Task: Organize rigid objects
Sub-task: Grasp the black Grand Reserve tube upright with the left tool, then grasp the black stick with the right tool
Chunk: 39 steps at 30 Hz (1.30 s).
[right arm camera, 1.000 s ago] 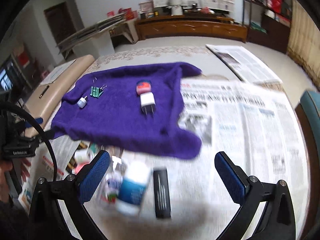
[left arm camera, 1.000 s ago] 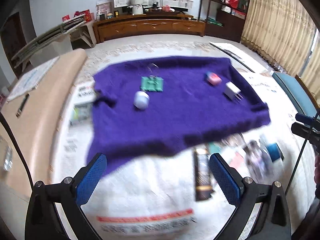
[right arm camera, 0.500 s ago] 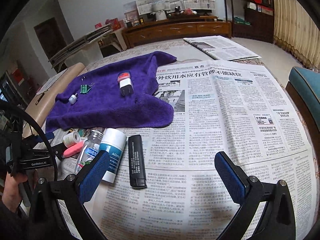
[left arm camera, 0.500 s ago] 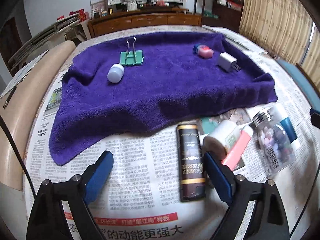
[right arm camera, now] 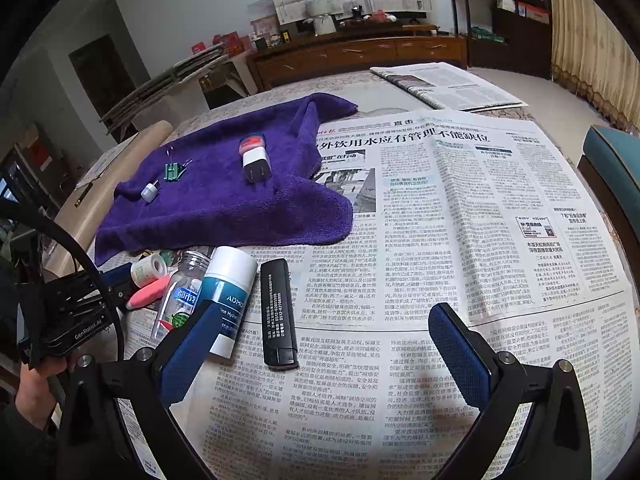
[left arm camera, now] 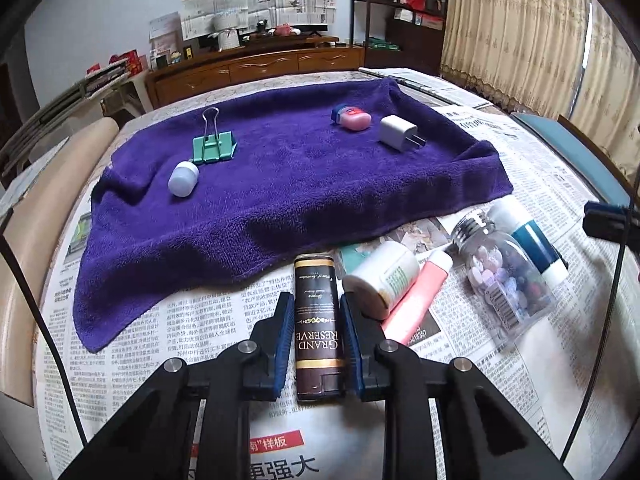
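Note:
My left gripper (left arm camera: pixel 318 304) is shut on a dark brown Grand Reserve box (left arm camera: pixel 319 322) that lies on the newspaper just in front of the purple towel (left arm camera: pixel 288 184). On the towel lie a green binder clip (left arm camera: pixel 212 148), a small white cap-shaped piece (left arm camera: pixel 183 179), a pink and blue eraser (left arm camera: pixel 352 119) and a white charger plug (left arm camera: pixel 398 134). My right gripper (right arm camera: pixel 324 332) is open and empty above the newspaper, near a black flat case (right arm camera: pixel 277 314) and a white and blue bottle (right arm camera: pixel 224 300).
Right of the brown box lie a white jar (left arm camera: pixel 380 280), a pink tube (left arm camera: pixel 418 296), a clear jar of buttons (left arm camera: pixel 504 276) and the white and blue bottle (left arm camera: pixel 528 240). Newspaper (right arm camera: pixel 460 208) covers the table to the right. A teal chair (right arm camera: pixel 616 160) stands at the right edge.
My left gripper dropped toward the table and closed its fingers on the brown box. My right gripper came lower over the newspaper and stayed open.

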Available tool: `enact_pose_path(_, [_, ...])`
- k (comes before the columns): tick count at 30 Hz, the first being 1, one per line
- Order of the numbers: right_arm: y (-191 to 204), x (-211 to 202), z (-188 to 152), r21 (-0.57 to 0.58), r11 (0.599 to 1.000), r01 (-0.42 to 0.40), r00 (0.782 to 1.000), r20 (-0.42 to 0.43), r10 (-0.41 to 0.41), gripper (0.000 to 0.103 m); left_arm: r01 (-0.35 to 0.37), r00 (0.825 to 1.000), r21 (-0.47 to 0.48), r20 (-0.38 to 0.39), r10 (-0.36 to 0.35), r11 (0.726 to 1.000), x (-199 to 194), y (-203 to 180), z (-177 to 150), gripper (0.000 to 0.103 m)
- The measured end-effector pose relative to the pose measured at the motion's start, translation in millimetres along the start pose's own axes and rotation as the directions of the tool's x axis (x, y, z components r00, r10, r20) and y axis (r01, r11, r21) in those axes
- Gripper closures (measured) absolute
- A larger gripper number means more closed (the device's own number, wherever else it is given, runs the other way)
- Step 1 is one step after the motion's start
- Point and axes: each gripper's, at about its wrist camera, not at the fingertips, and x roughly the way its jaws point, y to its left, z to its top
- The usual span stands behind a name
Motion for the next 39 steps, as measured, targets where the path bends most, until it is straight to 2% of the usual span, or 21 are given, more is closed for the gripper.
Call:
enact_pose_path(11, [14,11,-3,-0.092,0.994,0.054,0.998,-0.009,-0.055,0.003,-0.004,1.0,-0.077,0.012,0.005,0.997,-16,21,-4,0.08])
enact_pose_path(17, [25,28,-3,-0.166,0.981,0.098,0.994,-0.039,-0.106,0.016,0.012,1.0,-0.079,0.013,-0.011,0.997,-19,20,-3,0.08])
enact_pose_path(21, [32,43,-2,-0.198,0.975,0.097,0.991,-0.068,-0.113,0.033,0.021,1.0,-0.084,0.017,-0.019,0.996,-22,21,-1,0.08])
enact_pose_path(25, [36,47,-3,-0.225,0.968,0.109,0.991,-0.054,-0.124,0.04,0.024,0.999,-0.086,0.023,-0.022,0.996,-25,23,-1,0.08])
enact_pose_path(30, [47,46,-6,-0.27,0.959,0.087,0.994,-0.044,-0.103,0.066,0.026,1.0,-0.09,0.017,-0.025,0.996,-24,23,-1,0.08])
enact_pose_path(36, [53,44,-7,-0.287,0.955,0.077,0.993,-0.059,-0.098,0.081,0.025,1.0,-0.095,0.021,-0.023,0.995,-26,25,-2,0.08])
enact_pose_path(39, [52,44,-7,-0.275,0.959,0.069,0.995,-0.051,-0.086,0.081,0.033,0.999,-0.105,0.024,-0.03,0.994,-27,26,0,0.08])
